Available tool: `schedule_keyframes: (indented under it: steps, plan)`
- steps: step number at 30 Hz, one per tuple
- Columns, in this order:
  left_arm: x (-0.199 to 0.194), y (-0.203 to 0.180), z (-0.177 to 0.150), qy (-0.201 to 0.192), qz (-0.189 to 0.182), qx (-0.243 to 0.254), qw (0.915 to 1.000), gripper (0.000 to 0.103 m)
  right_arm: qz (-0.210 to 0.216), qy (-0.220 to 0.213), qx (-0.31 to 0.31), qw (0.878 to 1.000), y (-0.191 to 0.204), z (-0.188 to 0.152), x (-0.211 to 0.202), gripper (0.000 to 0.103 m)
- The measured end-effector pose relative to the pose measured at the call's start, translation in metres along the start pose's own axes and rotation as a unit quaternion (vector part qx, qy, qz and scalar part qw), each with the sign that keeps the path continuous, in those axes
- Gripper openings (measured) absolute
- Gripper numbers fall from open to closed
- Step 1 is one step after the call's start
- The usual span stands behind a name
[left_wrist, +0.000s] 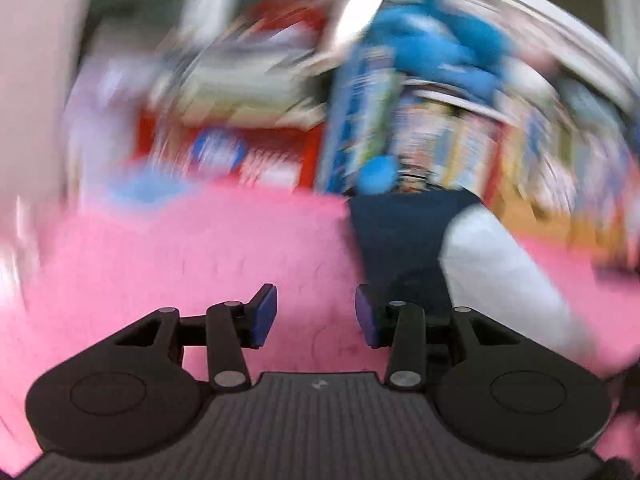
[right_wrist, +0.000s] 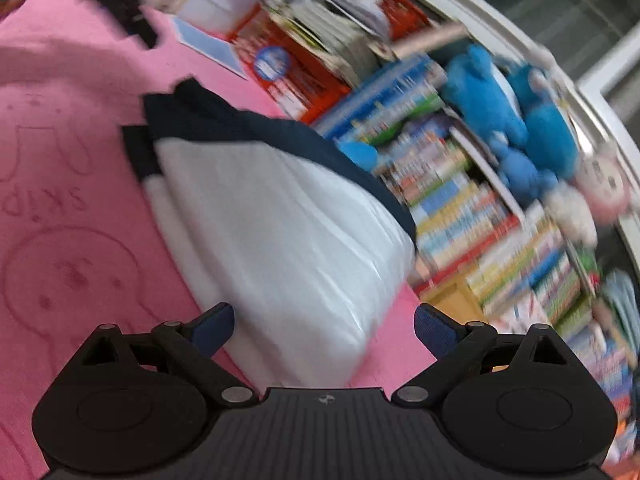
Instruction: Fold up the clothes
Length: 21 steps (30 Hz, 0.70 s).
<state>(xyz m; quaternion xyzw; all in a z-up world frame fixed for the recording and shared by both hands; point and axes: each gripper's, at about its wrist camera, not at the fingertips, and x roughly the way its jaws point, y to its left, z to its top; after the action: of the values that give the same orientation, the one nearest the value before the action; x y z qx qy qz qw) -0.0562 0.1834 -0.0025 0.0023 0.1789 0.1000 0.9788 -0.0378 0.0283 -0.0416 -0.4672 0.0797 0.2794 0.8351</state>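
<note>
Covering everything beneath both sets of fingers: pink blanket. Beyond the fingertips, blurred bookshelf with blue plush toys. Lying on the blanket, white-and-navy garment, reaching between the right gripper fingers, untouched, spread wide. In the left view, ahead and right of the left gripper, released, nothing between.

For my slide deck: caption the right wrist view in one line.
Open right gripper over a white and navy garment on a pink mat, beside crowded bookshelves.
</note>
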Motion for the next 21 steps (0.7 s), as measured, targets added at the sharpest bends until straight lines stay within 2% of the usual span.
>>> schedule_keyframes:
  steps: [2,3,4,6,10,14,18,21]
  plan:
    - [-0.012,-0.030,0.000,-0.024,-0.002,0.113,0.9933,0.045,-0.001,-0.014,-0.039,0.999,0.008,0.003,-0.002,0.089]
    - [-0.015,-0.042,-0.001,-0.028,-0.012,0.151,0.9881,0.049,-0.001,-0.015,-0.042,0.999,0.009,0.003,-0.001,0.080]
    - [-0.015,-0.052,-0.003,-0.029,-0.025,0.176,0.9837,0.050,-0.001,-0.016,-0.044,0.999,0.009,0.003,-0.001,0.066]
    - [-0.012,-0.069,-0.005,-0.029,-0.052,0.211,0.9756,0.050,0.002,-0.016,-0.039,0.999,0.007,0.004,0.000,0.050]
    - [-0.001,-0.108,-0.014,-0.048,-0.076,0.294,0.9515,0.053,0.005,-0.017,-0.001,1.000,-0.001,0.000,-0.002,0.049]
    - [0.018,-0.144,-0.025,-0.056,-0.093,0.363,0.9254,0.053,0.003,-0.029,-0.007,1.000,-0.002,-0.007,-0.010,0.049]
    - [0.026,-0.164,-0.034,-0.057,-0.124,0.419,0.8977,0.053,0.007,-0.035,-0.012,0.999,-0.006,-0.016,-0.014,0.049]
    - [0.027,-0.174,-0.041,-0.058,-0.142,0.454,0.8775,0.053,0.013,-0.041,-0.016,0.999,-0.008,-0.020,-0.016,0.041]
